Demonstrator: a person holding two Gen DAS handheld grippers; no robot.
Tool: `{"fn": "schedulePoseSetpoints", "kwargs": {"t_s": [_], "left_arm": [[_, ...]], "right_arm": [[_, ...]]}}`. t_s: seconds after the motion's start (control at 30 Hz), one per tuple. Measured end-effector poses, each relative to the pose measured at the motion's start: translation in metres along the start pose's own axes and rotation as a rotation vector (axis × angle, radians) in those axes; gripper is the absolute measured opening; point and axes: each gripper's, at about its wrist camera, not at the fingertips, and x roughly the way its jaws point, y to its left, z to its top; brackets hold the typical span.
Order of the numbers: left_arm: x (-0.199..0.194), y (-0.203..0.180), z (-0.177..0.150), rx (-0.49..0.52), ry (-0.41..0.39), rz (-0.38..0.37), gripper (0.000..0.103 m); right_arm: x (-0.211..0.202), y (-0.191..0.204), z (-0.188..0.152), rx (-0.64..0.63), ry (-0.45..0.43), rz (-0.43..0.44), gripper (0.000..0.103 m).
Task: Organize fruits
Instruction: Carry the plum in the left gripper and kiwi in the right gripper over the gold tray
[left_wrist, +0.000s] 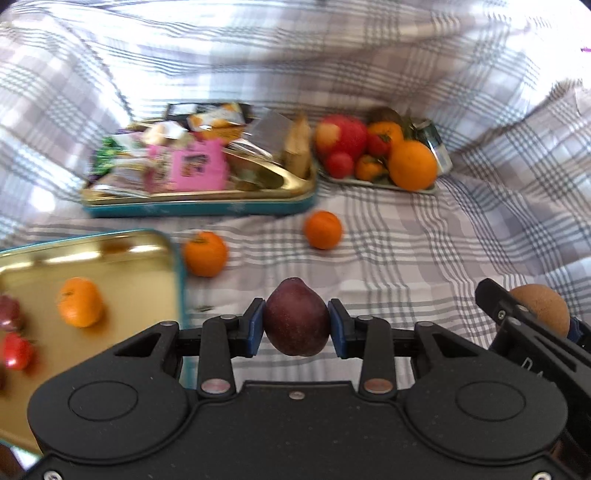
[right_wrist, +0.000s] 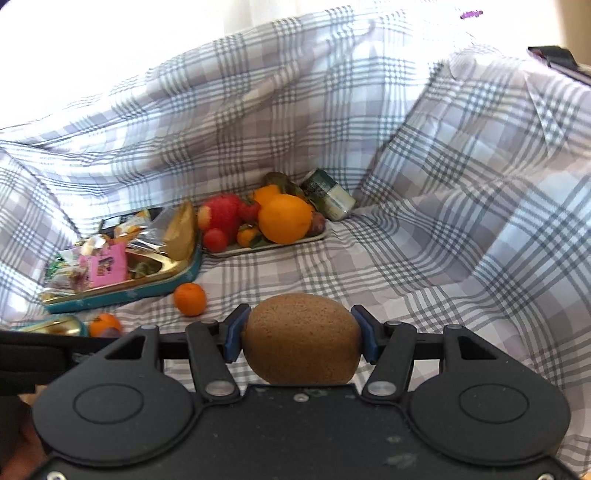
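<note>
My left gripper (left_wrist: 296, 325) is shut on a dark purple plum (left_wrist: 296, 314), held above the checked cloth just right of a gold tin lid (left_wrist: 155, 258). That lid holds a tangerine (left_wrist: 80, 302), a red tomato (left_wrist: 15, 350) and another dark fruit. My right gripper (right_wrist: 300, 341) is shut on a brown kiwi (right_wrist: 301, 338); it shows at the right edge of the left wrist view (left_wrist: 541, 306). Two tangerines (left_wrist: 205, 253) (left_wrist: 322, 229) lie loose on the cloth. A pale tray (left_wrist: 369, 181) at the back holds a big orange (left_wrist: 412, 166), a red apple and small fruits.
A teal and gold tin (left_wrist: 199, 206) full of snack packets stands at the back left. A small jar (left_wrist: 436, 146) lies behind the fruit tray. The checked cloth (right_wrist: 461, 221) rises in folds at the back and right.
</note>
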Motion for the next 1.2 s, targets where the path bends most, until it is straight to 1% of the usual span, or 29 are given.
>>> {"fn": "schedulePoseSetpoints", "kwargs": {"t_s": [0.13,0.3,0.6,0.7,0.83,0.97,1.2], "left_arm": [[-0.02,0.026,-0.001,-0.035,-0.002,0.062,0.045],[-0.035,0.065,-0.006,-0.081,0.032,0.167,0.045],[-0.054,0.131,-0.022,-0.182,0.057,0.283,0.045],[-0.057,0.146,-0.025,-0.189,0.066,0.304,0.045],[-0.059,0.166,-0.029,-0.214,0.078,0.312,0.045],[-0.057,0.183,-0.032,-0.238,0.094,0.319,0.045],[-0.05,0.21,-0.035,-0.257,0.131,0.329,0.045]], "right_arm": [[-0.014,0.017,0.003,-0.018,0.011,0.04,0.062],[-0.029,0.043,0.004,-0.037,0.039,0.102,0.062],[-0.049,0.103,-0.002,-0.118,0.087,0.208,0.062],[-0.053,0.124,-0.005,-0.163,0.097,0.23,0.062],[-0.055,0.147,-0.01,-0.208,0.115,0.254,0.062],[-0.051,0.164,-0.015,-0.238,0.138,0.285,0.062],[-0.044,0.191,-0.021,-0.29,0.167,0.312,0.062]]}}
